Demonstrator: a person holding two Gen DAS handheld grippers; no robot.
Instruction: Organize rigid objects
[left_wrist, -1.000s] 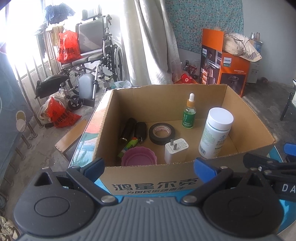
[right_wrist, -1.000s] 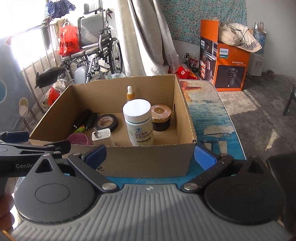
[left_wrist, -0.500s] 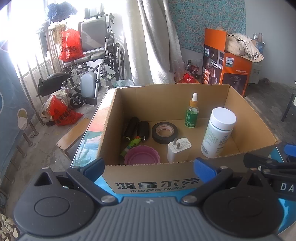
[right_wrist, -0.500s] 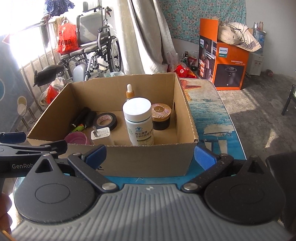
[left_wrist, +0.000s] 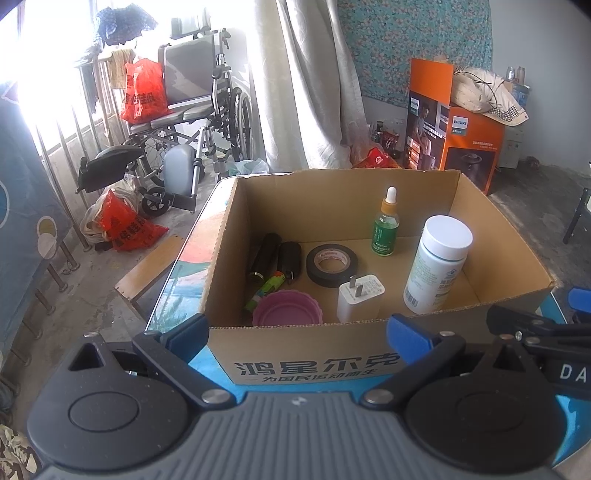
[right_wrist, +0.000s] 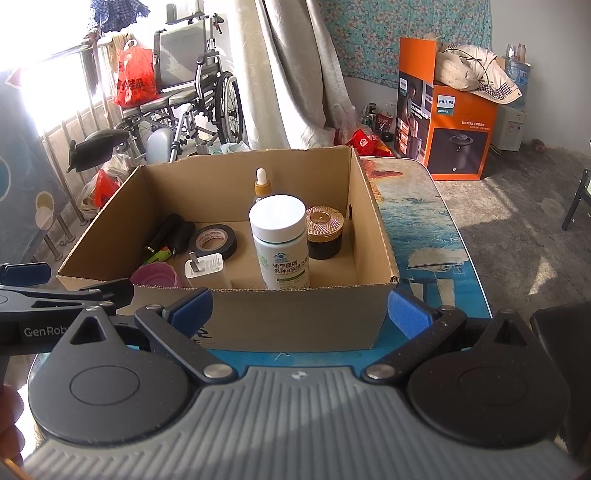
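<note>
Both claws (left_wrist: 299, 330) (right_wrist: 299, 308) spread empty, gold-lidded jar (right_wrist: 325, 236) visible only from right wrist

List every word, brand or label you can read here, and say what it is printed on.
"PHILIPS": orange carton.
"鸿星尔克": cardboard box front; the line beneath is too blurred.
"GenRob", cut off: left claw.
"DA", cut off: right claw.
White bottle label, red bags: unreadable.

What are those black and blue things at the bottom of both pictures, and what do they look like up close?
They are hand-held grippers. The left gripper and the right gripper look alike: a ribbed grey body, two round black discs, black link arms with silver rivets, and blue fingertips. Each also shows side-on in the other's view, with white lettering, "GenRob" on the left one. No cables or sleeves show.
</note>
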